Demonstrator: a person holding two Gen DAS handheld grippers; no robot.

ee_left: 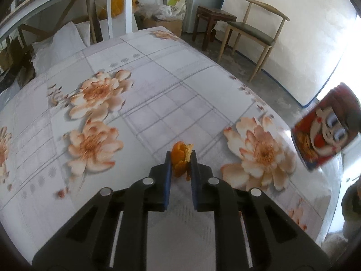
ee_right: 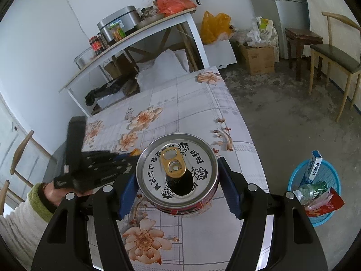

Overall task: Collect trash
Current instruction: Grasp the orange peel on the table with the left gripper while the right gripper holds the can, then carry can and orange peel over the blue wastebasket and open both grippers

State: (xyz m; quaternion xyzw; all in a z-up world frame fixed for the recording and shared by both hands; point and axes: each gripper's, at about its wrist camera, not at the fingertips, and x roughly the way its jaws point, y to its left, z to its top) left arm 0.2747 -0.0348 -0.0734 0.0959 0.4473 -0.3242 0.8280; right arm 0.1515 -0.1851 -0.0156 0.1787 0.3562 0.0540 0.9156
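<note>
A curled piece of orange peel [ee_left: 178, 152] sits between the blue pads of my left gripper [ee_left: 180, 153], which is shut on it just above the flowered tablecloth [ee_left: 158, 79]. My right gripper [ee_right: 177, 169] is shut on an opened red drink can [ee_right: 158, 158] with a silver lid and gold pull tab, held upright over the table's right side. The same can [ee_left: 327, 128] shows at the right edge of the left wrist view, with a cartoon face on its side. In the right wrist view the left gripper [ee_right: 132, 155] lies just left of the can, with a bit of the peel [ee_right: 136, 151] showing.
A blue mesh basket [ee_right: 325, 216] stands on the floor right of the table, holding a plastic bottle, a box and wrappers. A wooden chair [ee_left: 250, 33] and a dark stool [ee_left: 214, 15] stand beyond the table. A white shelf table [ee_right: 135, 40] with jars stands behind. A sleeved hand [ee_right: 33, 203] holds the left gripper.
</note>
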